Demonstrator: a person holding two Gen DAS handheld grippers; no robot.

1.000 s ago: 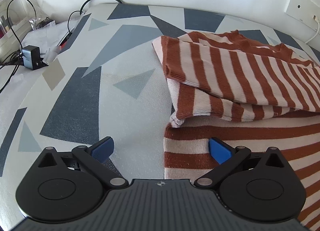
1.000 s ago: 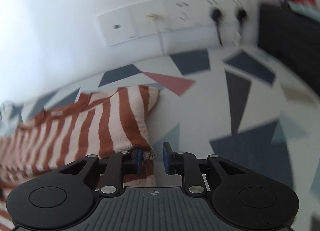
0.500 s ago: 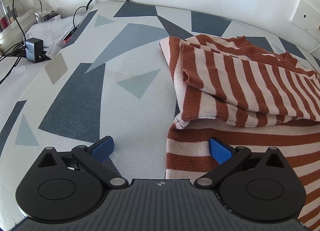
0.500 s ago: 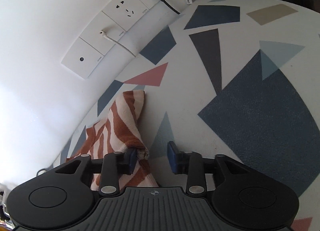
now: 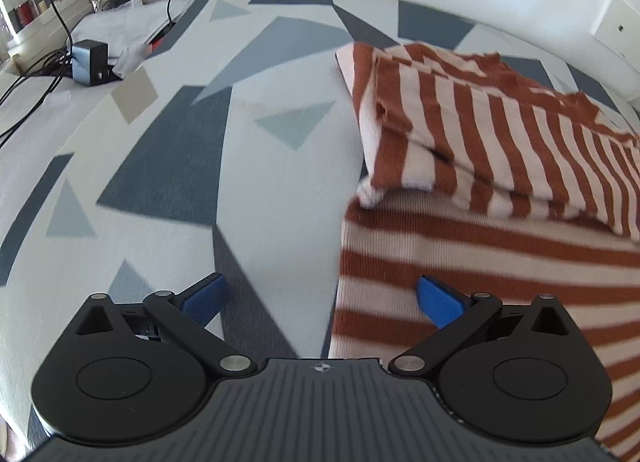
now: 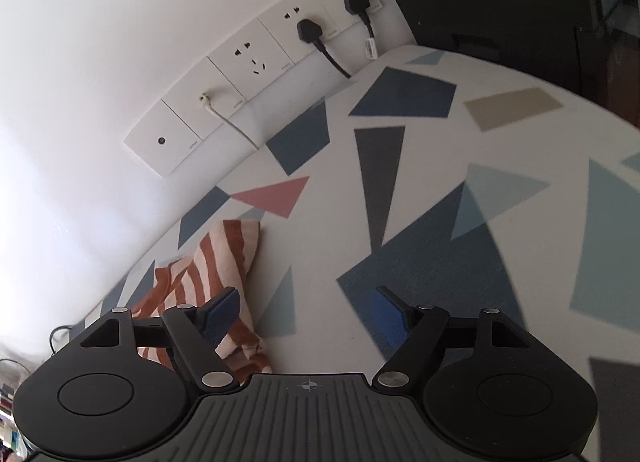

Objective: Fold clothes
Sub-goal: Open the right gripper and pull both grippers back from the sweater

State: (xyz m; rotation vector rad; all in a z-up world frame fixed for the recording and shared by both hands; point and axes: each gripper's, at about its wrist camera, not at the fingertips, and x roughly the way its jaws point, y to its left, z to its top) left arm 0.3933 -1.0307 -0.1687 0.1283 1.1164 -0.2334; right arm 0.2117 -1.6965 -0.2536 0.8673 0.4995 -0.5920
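Observation:
A rust-and-cream striped garment (image 5: 480,189) lies on the patterned table cover (image 5: 224,165), a sleeve folded across its body. My left gripper (image 5: 320,298) is open and empty, straddling the garment's left edge, right fingertip over the cloth. In the right wrist view a folded sleeve end of the garment (image 6: 224,262) lies at lower left. My right gripper (image 6: 306,312) is open and empty; the cloth lies under its left finger.
A black charger (image 5: 90,61) with cables and white papers (image 5: 120,29) sit at the table's far left. Wall sockets with plugged black cables (image 6: 308,31) line the wall. A dark box (image 6: 500,1) stands at far right.
My right gripper has opened wide and let go of the sleeve end, which now lies on the table. The left gripper stayed open and shifted slightly.

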